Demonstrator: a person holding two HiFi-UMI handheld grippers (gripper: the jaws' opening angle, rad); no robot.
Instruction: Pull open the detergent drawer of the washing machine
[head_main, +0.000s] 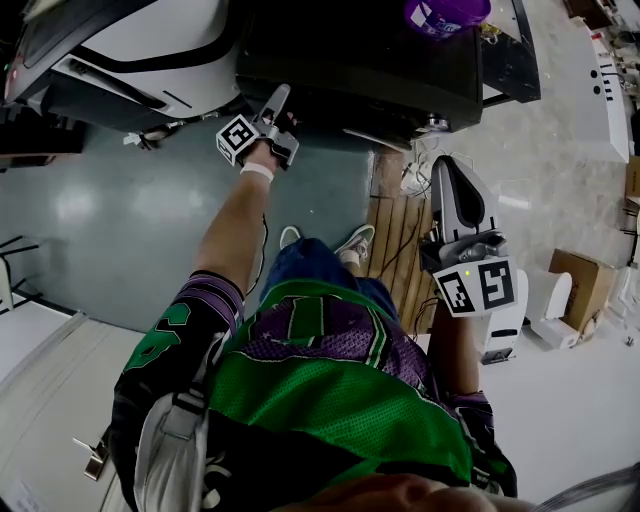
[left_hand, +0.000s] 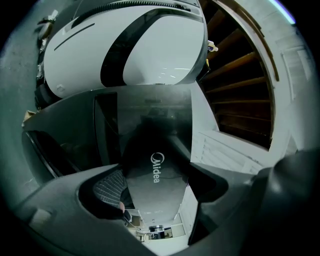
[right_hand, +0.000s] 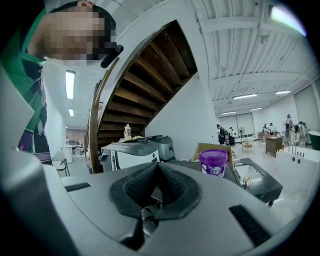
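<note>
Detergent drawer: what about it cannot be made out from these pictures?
- Head view: the drawer front is hidden behind the left hand-held gripper and lost in the dark washing machine.
- Left gripper view: the Midea panel sits between the jaws, which stand apart; whether the pads press it is unclear.
- Head view: the purple tub is cut off by the top edge.

Purple tub (right_hand: 213, 162) upright on dark flat top; cardboard box (right_hand: 212, 147) just behind it. Wooden staircase (right_hand: 142, 75) rises overhead, dark treads. Bottle (right_hand: 128, 131) stands atop white appliance (right_hand: 131, 156) under stairs. Distant people (right_hand: 226, 134) stand in open hall. Ceiling light strip (right_hand: 69, 84) lit. Slatted wooden board (head_main: 392, 245) on floor; second cardboard box (head_main: 583, 285) well apart, at right.
</note>
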